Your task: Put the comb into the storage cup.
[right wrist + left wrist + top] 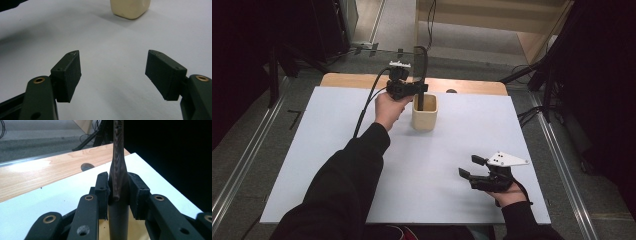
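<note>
A dark flat utensil [420,62] stands upright with its lower end inside a cream cup [424,119] at the far middle of the white board. My left gripper [419,89] is shut on the utensil's handle just above the cup's rim. In the left gripper view both pads clamp the utensil [118,170] at the left gripper [118,188], and the cup's [137,230] cream inside shows below. My right gripper [468,166] rests low at the front right, open, with nothing between its jaws. In the right gripper view the right gripper [113,67] points toward the cup [130,8] farther off.
The white board [337,165] covers most of a wooden table [347,80]. A small dark round spot [451,91] sits on the wood behind the cup. Dark stands and cables [532,75] crowd the floor beyond the far edge.
</note>
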